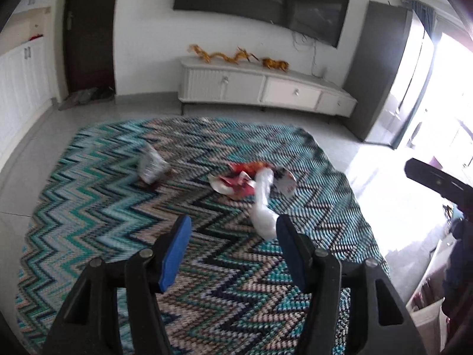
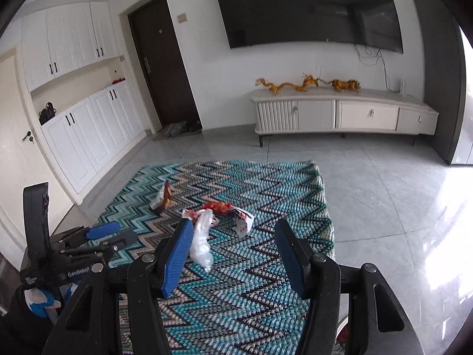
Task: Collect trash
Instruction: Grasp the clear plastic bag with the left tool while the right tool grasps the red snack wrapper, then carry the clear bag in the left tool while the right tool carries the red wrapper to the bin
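Observation:
Trash lies on a zigzag teal rug [image 1: 118, 207] [image 2: 266, 295]. A clear plastic bag [image 1: 263, 204] [image 2: 201, 242] lies nearest. Behind it are red and orange wrappers [image 1: 239, 180] [image 2: 218, 207] and a white paper cup [image 1: 285, 182] [image 2: 244, 224]. A crumpled snack bag [image 1: 152, 164] [image 2: 162, 198] lies apart to the left. My left gripper [image 1: 233, 227] is open and empty above the rug, short of the plastic bag. My right gripper [image 2: 233, 233] is open and empty, also above the rug. The left gripper also shows in the right wrist view [image 2: 97, 236].
A white TV cabinet [image 1: 266, 88] [image 2: 343, 115] with gold dragon figures stands against the far wall under a TV [image 2: 307, 9]. White cupboards [image 2: 77, 112] and a dark door [image 2: 162, 65] are at the left. Grey tiled floor [image 2: 384, 192] surrounds the rug.

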`<state>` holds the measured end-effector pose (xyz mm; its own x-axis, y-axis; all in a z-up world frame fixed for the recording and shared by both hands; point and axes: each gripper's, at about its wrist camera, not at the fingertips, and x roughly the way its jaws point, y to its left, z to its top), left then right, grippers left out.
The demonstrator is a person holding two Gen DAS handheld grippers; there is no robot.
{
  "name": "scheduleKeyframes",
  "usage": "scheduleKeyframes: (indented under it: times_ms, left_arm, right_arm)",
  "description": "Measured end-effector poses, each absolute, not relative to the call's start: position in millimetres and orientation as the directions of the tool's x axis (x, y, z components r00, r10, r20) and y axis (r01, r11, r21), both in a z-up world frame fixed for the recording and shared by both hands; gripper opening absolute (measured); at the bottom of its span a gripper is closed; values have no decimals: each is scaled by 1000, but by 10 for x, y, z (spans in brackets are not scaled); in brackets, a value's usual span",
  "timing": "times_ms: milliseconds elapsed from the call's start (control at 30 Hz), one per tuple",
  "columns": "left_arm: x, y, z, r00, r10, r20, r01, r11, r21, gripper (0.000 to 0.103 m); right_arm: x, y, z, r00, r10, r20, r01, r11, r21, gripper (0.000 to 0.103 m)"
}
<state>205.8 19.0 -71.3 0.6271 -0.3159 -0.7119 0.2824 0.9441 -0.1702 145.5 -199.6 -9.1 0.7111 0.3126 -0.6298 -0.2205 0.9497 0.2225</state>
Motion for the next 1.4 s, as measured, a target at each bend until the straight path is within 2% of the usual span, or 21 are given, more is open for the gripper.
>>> scheduleKeyframes:
  times_ms: [267,633,767,833,867,967,1067,1400]
  left_arm:
    - [2541,-169,-1212,513,-370,-775,323,919,-226,51]
    - [2800,-326,-1481,433,-476,-766,395,864,-313,43]
    - [2784,-375,-1523,430,-482,-763,418,856,-305,43]
    - [2768,-380,-1536,429,-492,-758,427,850,-310,39]
    - [2761,-381,-1543,425,-500,-755,431,845,-317,35]
    - [2725,-393,-1540,426,-503,-751,440,841,-314,31]
    - [2622,-424,-1496,436,-499,-749,437,845,-308,30]
    - [1989,-297,-1076,490,-511,-706,447,843,-300,29]
  right_arm:
    - [2145,-1981,-737,609,346,-714,-245,938,245,53]
    - [2684,-1685,-1232,552,365,-750,-312,924,220,46]
    - [2792,-1645,-1335,536,375,-756,-325,918,225,38]
    - [2826,-1632,-1380,522,389,-759,-337,912,236,26]
    - [2835,-1627,-1392,517,395,-760,-340,909,241,24]
    - [2783,-1668,-1388,523,406,-750,-336,906,256,21]
    - [2672,-1739,-1326,540,406,-737,-315,910,270,16]
    - [1792,-2154,-832,625,423,-656,-240,904,354,12]
